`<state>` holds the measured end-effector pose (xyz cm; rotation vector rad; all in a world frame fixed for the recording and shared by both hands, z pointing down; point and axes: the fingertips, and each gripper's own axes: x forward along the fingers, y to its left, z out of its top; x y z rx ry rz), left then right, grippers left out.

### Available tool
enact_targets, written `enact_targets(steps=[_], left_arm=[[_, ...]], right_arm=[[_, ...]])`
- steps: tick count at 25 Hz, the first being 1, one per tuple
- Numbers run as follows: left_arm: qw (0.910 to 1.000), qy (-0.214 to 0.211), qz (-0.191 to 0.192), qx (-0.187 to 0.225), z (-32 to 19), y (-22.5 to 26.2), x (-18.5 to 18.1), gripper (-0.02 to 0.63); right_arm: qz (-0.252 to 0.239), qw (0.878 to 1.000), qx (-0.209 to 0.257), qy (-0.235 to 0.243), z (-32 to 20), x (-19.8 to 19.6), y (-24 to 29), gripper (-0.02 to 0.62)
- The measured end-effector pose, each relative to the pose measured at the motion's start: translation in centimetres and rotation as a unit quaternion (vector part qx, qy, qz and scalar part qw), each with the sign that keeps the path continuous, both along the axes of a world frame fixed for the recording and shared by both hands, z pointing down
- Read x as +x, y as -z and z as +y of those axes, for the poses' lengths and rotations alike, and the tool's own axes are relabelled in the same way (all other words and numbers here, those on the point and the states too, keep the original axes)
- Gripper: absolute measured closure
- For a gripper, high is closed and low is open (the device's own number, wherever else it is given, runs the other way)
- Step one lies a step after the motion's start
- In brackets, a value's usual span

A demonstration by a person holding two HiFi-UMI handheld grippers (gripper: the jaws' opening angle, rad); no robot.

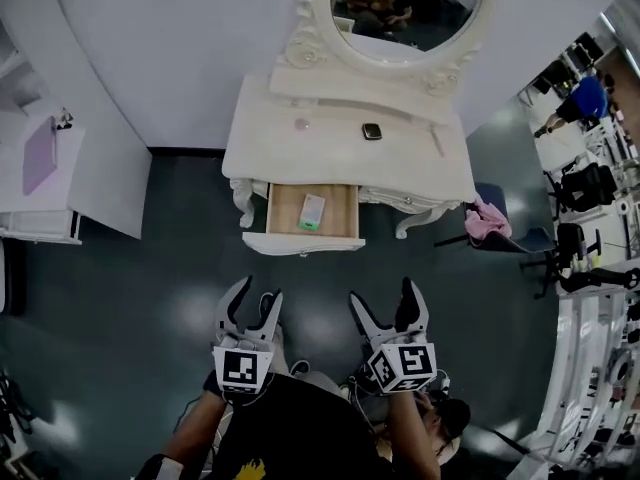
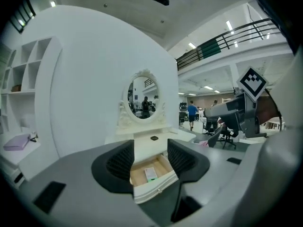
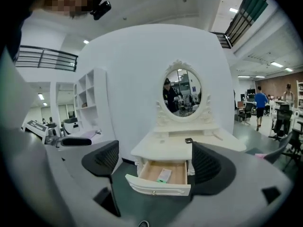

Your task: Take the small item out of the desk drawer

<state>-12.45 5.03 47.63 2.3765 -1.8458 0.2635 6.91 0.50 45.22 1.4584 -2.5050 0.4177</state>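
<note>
The small white flat item point(image 1: 312, 211), green at its near end, lies flat on the pale wooden floor of the open drawer point(image 1: 303, 242), right of the drawer's centre and apart from its side walls. Nothing else shows in the drawer. The drawer is white-fronted with a small knob, pulled out towards the person from the front of the cream-white carved bench point(image 1: 270, 153).

On the bench top, well behind the drawer, rest a dark square object point(image 1: 372, 131), a small pale pink round object point(image 1: 301, 124) and a thin stick-like object point(image 1: 437, 143); none can be identified further. An oval mirror point(image 1: 405, 8) in a carved cream frame stands upright at the back of the bench.

The left hand-held gripper point(image 1: 258, 290) is held over the dark floor point(image 1: 150, 268), short of the drawer front and clear of it. Its jaws stand apart with nothing between them; its own view shows the drawer and the item point(image 2: 150, 173) through the gap.

The right hand-held gripper point(image 1: 382, 290) is level with the left and just beside it. Its jaws stand wide apart and hold nothing; the item point(image 3: 164, 175) shows beyond them.

A pink cloth point(image 1: 487, 218) lies on a seat right of the bench. A flat purple object point(image 1: 40, 155) rests on a white shelf unit at far left.
</note>
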Motion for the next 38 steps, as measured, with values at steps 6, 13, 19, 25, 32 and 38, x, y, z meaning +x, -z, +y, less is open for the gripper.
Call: enact_targets(steps=[6, 13, 19, 25, 32, 38], left_arm=[[0.9978, -0.053, -0.022, -0.033, -9.4, -3.9, -2.6, 0.379], [0.9963, -0.038, -0.037, -0.067, -16.9, -8.4, -3.3, 0.379], [0.9934, -0.013, -0.049, -0.103, -20.9, -12.9, -3.9, 0.377], [0.9916, 0.004, -0.050, -0.119, -24.0, -17.7, -4.0, 0.367], [0.9895, -0.003, -0.032, -0.141, -26.8, -24.3, -3.3, 0.367], [0.9876, 0.027, -0.024, -0.153, -27.0, -25.7, -4.3, 0.367]], right_arm=[[0.016, 0.999, -0.043, -0.017, -8.8, -3.4, -4.7, 0.117], [0.049, 0.991, -0.118, 0.022, -17.4, -5.8, -13.4, 0.118], [0.036, 0.979, -0.189, 0.072, -22.9, -8.4, -21.1, 0.118], [0.082, 0.963, -0.232, 0.113, -26.5, -10.7, -28.6, 0.132], [0.103, 0.950, -0.279, 0.099, -30.2, -12.3, -37.3, 0.160], [0.186, 0.906, -0.362, 0.114, -30.7, -13.5, -44.7, 0.160]])
